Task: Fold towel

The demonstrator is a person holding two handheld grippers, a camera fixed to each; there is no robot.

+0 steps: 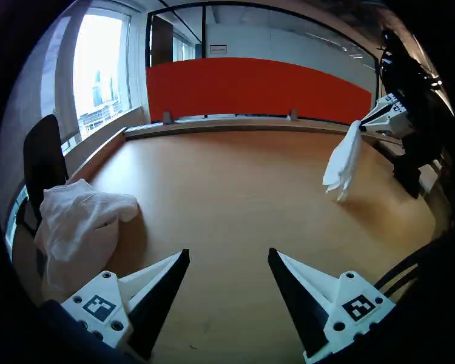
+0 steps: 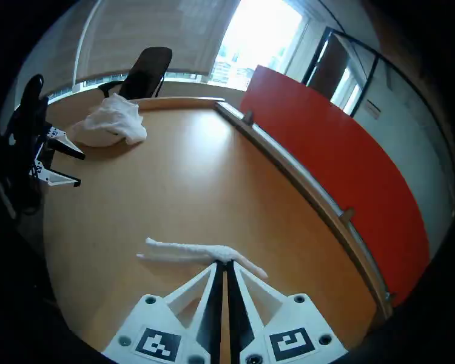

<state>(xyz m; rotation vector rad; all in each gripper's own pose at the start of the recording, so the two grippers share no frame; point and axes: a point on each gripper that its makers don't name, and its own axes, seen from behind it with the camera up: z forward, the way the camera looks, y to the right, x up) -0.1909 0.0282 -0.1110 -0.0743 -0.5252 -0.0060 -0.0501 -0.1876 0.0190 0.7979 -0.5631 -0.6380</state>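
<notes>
Hanging limp from the right gripper [image 2: 226, 265], whose fingers are closed on its upper edge, the white towel [image 1: 344, 161] droops toward the wooden table [image 1: 227, 182]. It looks light, soft and floppy, so a corner or hem seems the best hold. The left gripper [image 1: 227, 252] is spread wide and empty. The left gripper view gives the towel's full drape; the right gripper view gives the pinch close up, edge-on.

Layout on the worktop [image 1: 239, 194]
Pile [image 1: 82, 224] lies at its left end, chair [image 1: 43, 158] behind; towel [image 1: 344, 161] hangs from the right claw [image 1: 362, 125] at right; panel [image 1: 258, 88] lines the back edge.
</notes>
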